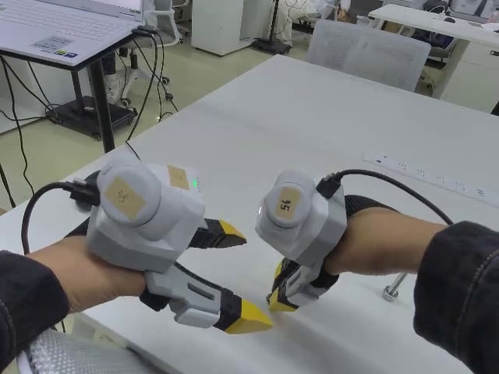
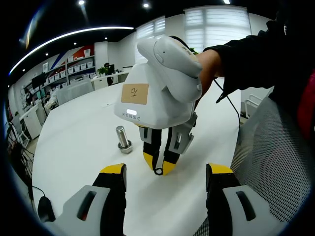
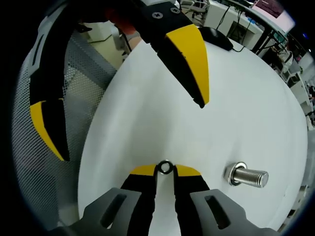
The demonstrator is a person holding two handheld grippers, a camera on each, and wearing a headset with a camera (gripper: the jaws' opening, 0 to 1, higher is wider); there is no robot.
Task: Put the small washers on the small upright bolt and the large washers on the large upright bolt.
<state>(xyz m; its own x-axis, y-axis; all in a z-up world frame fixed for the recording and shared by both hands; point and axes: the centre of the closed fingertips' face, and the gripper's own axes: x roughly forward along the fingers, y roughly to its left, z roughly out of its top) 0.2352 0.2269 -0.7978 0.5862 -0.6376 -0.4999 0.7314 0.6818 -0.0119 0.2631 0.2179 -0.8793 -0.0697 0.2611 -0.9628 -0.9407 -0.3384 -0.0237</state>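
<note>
At the near edge of the white surface (image 1: pixel 312 117), the right claw (image 2: pixel 158 164) is pinched on a small washer (image 3: pixel 165 167) near an upright bolt (image 3: pixel 246 176) that looks bare, and the left claw (image 1: pixel 243 273) gapes empty; judged barely begun.

Premises: office-style lab. I work at a white table (image 1: pixel 312 117); laptop (image 1: pixel 62 27) on a black stand at ten o'clock, cables (image 1: pixel 148 70) trailing to the floor; grey chair (image 1: pixel 366 51) at one o'clock; power strip (image 1: pixel 437 178) at three. My left gripper view records stocked shelving (image 2: pixel 74 61), ceiling strip lighting (image 2: pixel 74 35) and window blinds (image 2: pixel 221 22).
</note>
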